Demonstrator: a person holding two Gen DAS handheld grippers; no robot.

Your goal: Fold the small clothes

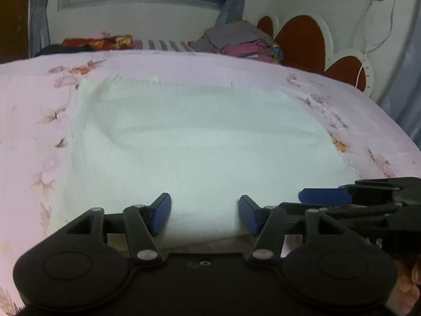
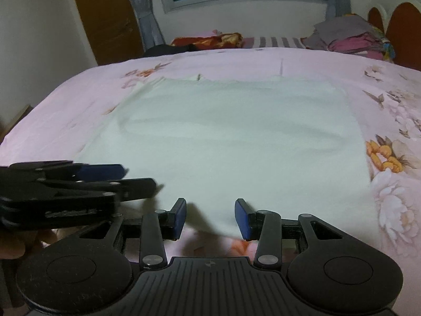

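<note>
A pale white-green garment (image 1: 200, 142) lies spread flat on the pink floral bedspread (image 1: 31, 121); it also shows in the right wrist view (image 2: 236, 131). My left gripper (image 1: 204, 214) is open, its blue pads either side of the garment's near edge. My right gripper (image 2: 210, 218) is open at the same near edge, further right. The right gripper shows side-on in the left wrist view (image 1: 326, 197), and the left gripper shows side-on in the right wrist view (image 2: 105, 173).
A stack of folded grey and pink clothes (image 1: 236, 39) sits at the far side of the bed by the brown heart-shaped headboard (image 1: 302, 34). Red and dark crumpled clothes (image 2: 208, 40) lie at the far edge. A wooden door (image 2: 105, 18) stands left.
</note>
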